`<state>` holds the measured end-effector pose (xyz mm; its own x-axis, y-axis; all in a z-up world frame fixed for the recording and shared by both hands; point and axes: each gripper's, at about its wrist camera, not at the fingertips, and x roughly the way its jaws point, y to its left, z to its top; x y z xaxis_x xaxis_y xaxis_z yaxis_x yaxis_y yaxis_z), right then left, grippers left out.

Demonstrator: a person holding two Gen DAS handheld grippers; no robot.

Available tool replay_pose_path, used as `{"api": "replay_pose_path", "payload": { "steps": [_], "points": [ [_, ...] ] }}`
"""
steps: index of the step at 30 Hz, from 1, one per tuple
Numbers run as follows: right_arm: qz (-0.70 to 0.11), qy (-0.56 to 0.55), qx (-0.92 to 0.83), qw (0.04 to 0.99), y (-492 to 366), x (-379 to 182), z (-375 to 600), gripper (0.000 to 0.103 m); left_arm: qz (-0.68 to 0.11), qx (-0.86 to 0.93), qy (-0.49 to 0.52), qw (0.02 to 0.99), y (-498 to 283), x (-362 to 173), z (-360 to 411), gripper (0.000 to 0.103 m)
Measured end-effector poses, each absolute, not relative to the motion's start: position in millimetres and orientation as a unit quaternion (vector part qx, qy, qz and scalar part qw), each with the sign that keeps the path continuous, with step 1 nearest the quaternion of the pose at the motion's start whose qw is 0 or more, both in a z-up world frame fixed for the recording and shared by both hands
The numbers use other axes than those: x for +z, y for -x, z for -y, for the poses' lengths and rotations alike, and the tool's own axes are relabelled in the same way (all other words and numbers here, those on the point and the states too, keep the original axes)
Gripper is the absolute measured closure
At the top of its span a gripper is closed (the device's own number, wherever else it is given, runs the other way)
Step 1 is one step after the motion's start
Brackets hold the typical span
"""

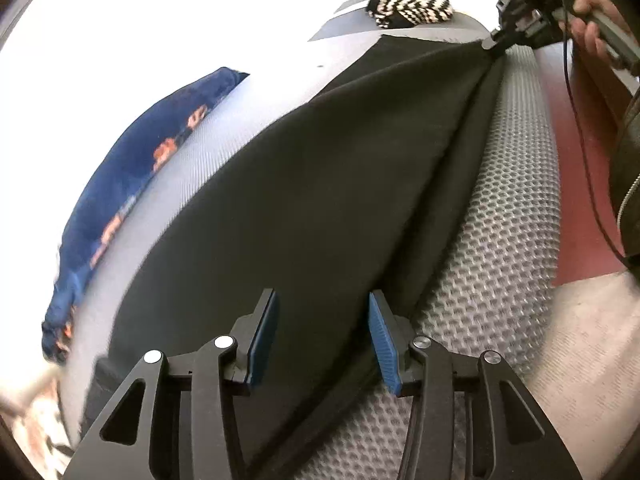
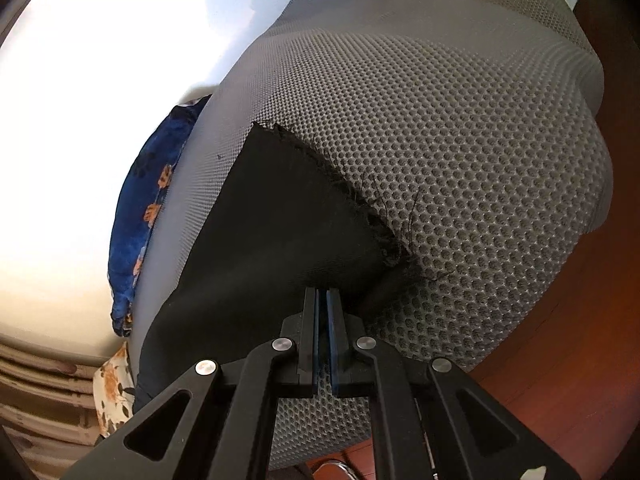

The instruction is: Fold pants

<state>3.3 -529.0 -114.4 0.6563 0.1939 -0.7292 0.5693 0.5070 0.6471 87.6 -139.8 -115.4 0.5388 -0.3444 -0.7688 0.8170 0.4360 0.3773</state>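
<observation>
The black pants [image 1: 304, 184] lie stretched along a grey mesh mattress [image 1: 500, 208]. My left gripper [image 1: 323, 300] is open, its blue pads either side of the near end of the pants, just above the cloth. My right gripper [image 1: 496, 42] shows far off at the other end, pinching the cloth. In the right wrist view the right gripper [image 2: 322, 294] is shut on the pants [image 2: 272, 220] beside the frayed leg hem [image 2: 360, 200], with the cloth pulled up into a ridge.
A blue garment with orange prints [image 1: 132, 184] lies at the mattress's far side, also in the right wrist view [image 2: 140, 208]. A black-and-white zigzag cloth [image 1: 412, 6] sits at the far end. Red-brown floor [image 1: 576, 152] runs along the near edge. A floral cloth [image 2: 114, 388] hangs low left.
</observation>
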Motion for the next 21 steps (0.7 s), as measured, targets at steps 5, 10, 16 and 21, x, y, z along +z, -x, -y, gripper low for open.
{"api": "replay_pose_path", "payload": {
  "steps": [5,10,16,21],
  "points": [
    [-0.395,-0.489,-0.121,0.768,-5.4,-119.6,527.9,0.097,-0.309,-0.378,-0.406,0.773,-85.2,-117.8,152.8,0.088],
    [-0.397,-0.490,-0.118,0.767,-4.8,-121.4,527.9,0.097,-0.289,-0.373,-0.444,0.762,-67.0,-124.9,153.9,0.096],
    [-0.394,-0.506,-0.112,0.759,4.3,-125.4,527.3,0.096,-0.297,-0.370,-0.433,0.766,-74.7,-124.8,160.0,0.097],
    [-0.382,-0.529,-0.102,0.751,15.0,-129.1,528.2,0.090,-0.326,-0.380,-0.390,0.772,-82.2,-116.6,155.4,0.099]
  ]
}}
